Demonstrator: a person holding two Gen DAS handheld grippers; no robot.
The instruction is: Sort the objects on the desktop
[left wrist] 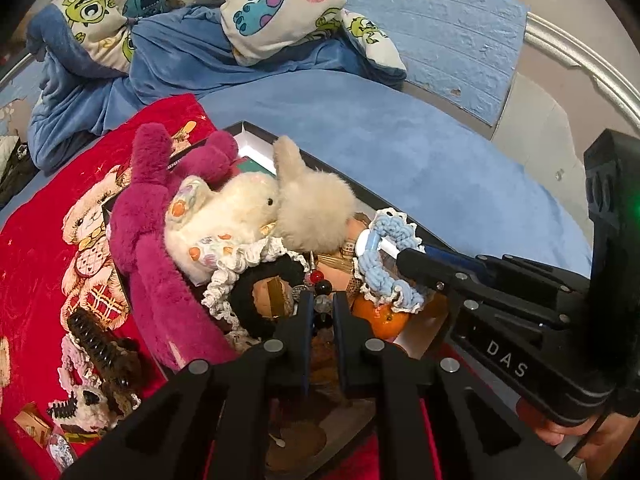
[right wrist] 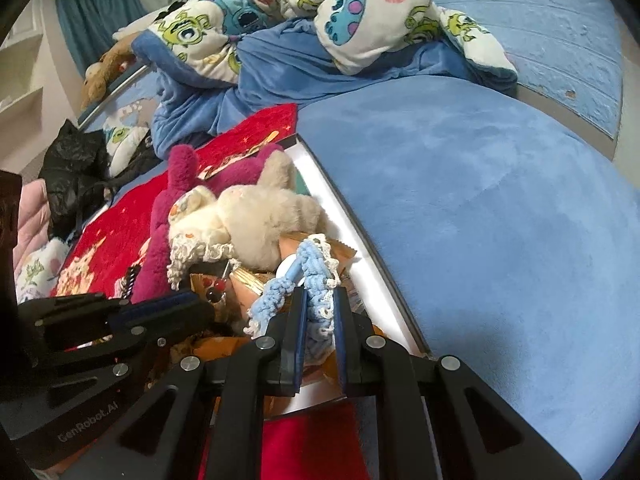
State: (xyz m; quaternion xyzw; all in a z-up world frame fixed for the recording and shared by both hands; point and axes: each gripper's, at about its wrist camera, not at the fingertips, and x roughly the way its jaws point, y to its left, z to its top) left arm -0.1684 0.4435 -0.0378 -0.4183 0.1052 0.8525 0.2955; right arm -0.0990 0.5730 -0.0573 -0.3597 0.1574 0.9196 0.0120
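The right gripper [right wrist: 318,322] was clamped on a light-blue crocheted scrunchie with white lace trim [right wrist: 298,286], held over the right-hand edge of a shallow black-rimmed box [right wrist: 362,240] that lay on the bed. The left gripper [left wrist: 320,306] hovered nearly closed above the heaped box, its fingers close together over a string of red and black beads [left wrist: 320,282]; whether it pinched anything, I could not tell.

The likely trouble was snagging: the scrunchie's loops lay against a white-handled item [left wrist: 370,242] and an orange [left wrist: 380,316], so lifting might drag these along or tip the pile.

Only the left wrist view showed the red blanket's [left wrist: 36,264] near corner with dark hair claws [left wrist: 104,350] still unsorted. Only the right wrist view showed the scrunchie seated between the gripper's pads.
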